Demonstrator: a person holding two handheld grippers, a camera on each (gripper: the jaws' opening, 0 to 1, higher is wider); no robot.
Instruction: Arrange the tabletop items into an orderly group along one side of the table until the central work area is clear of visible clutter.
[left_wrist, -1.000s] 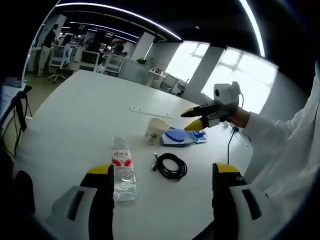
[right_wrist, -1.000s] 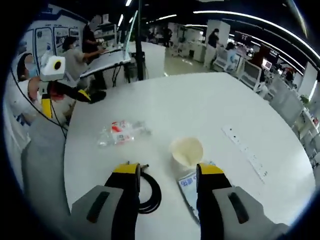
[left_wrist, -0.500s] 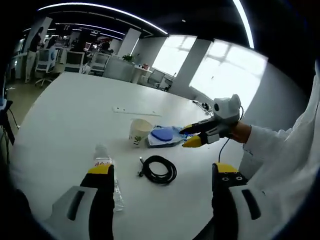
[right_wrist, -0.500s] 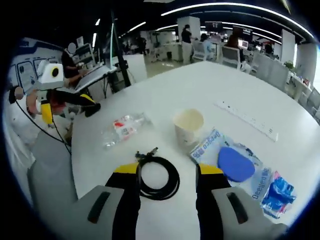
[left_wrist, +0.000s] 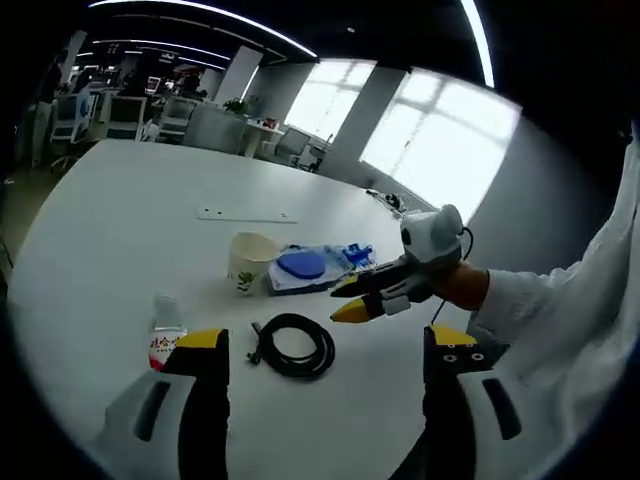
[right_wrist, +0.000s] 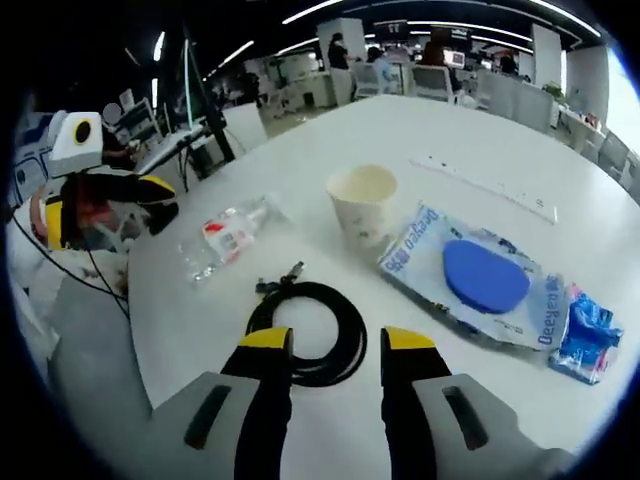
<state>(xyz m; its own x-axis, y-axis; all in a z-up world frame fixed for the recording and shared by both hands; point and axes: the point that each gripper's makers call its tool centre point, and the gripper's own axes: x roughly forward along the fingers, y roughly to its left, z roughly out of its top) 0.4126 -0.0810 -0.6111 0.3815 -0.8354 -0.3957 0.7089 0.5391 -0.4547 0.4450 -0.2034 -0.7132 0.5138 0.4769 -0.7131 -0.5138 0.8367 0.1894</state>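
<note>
Both grippers unclenched, empty; right gripper (right_wrist: 335, 345) over coiled cable (right_wrist: 305, 333): should straddle one side of coil, pinch low against table (right_wrist: 300, 150).

Office chairs (left_wrist: 70, 115) lined up at desks on the far side of the room, bright windows (left_wrist: 440, 150) pouring in daylight, long ceiling light strips (left_wrist: 200, 10) overhead, and people (right_wrist: 340, 50) standing over there among distant workstations.

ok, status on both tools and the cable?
Both tools open, empty. Right tool low over the coiled black cable, not gripping. Left tool back. Paper cup, bottle, blue packets nearby, not blocking.
</note>
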